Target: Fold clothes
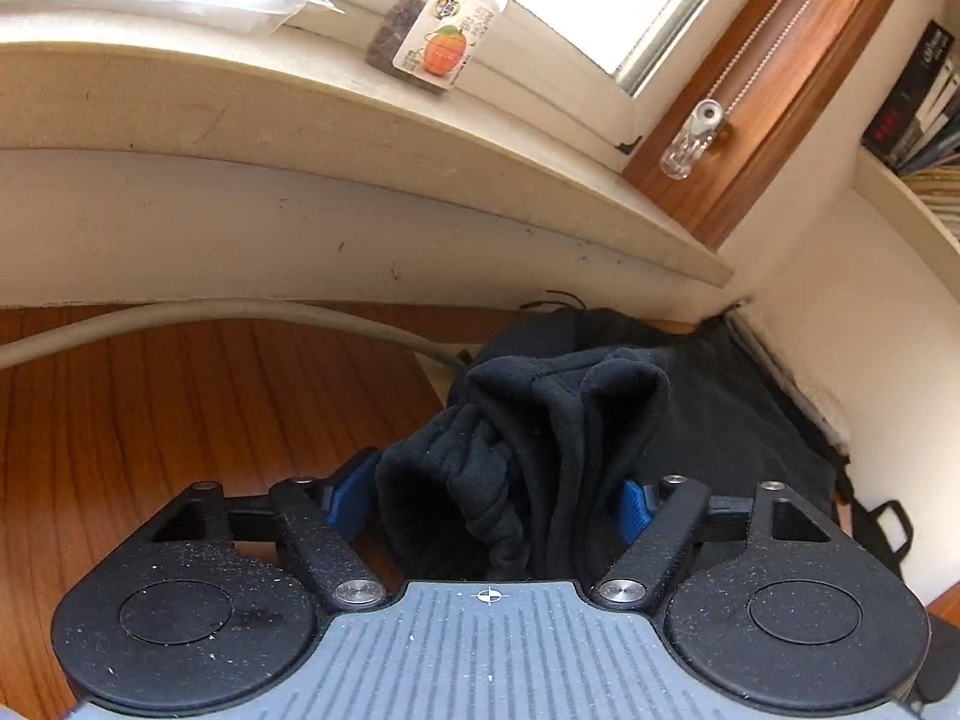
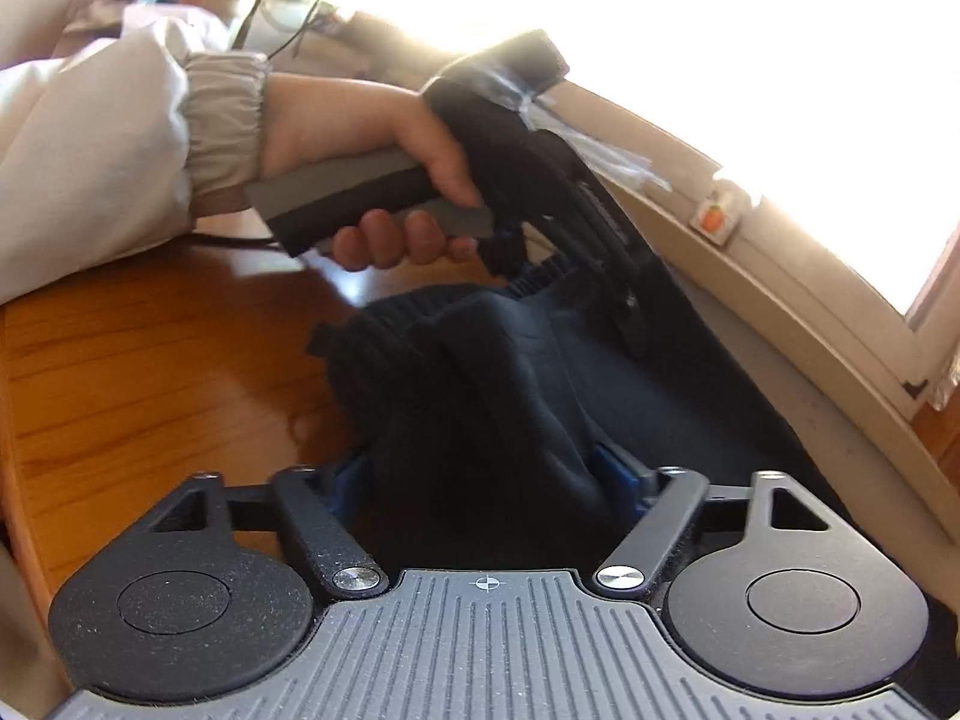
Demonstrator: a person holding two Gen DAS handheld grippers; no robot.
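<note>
Here, both tongs, left (image 1: 489,495) and right (image 2: 486,480), clamped on black garment (image 1: 540,420), fingertips buried.

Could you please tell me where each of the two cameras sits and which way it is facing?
Left wrist: on the left tongs, looking along them over the wooden table at the windowsill wall; only the tongs show.
Right wrist: on the right tongs, facing the left hand and pale sleeve.
Shared: the black garment, the orange-labelled packet.

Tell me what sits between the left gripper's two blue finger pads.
A bunched fold of the black garment, ribbed cuff included, fills the gap between the left gripper's blue pads. The left wrist view shows it; no bare table appears there.
</note>
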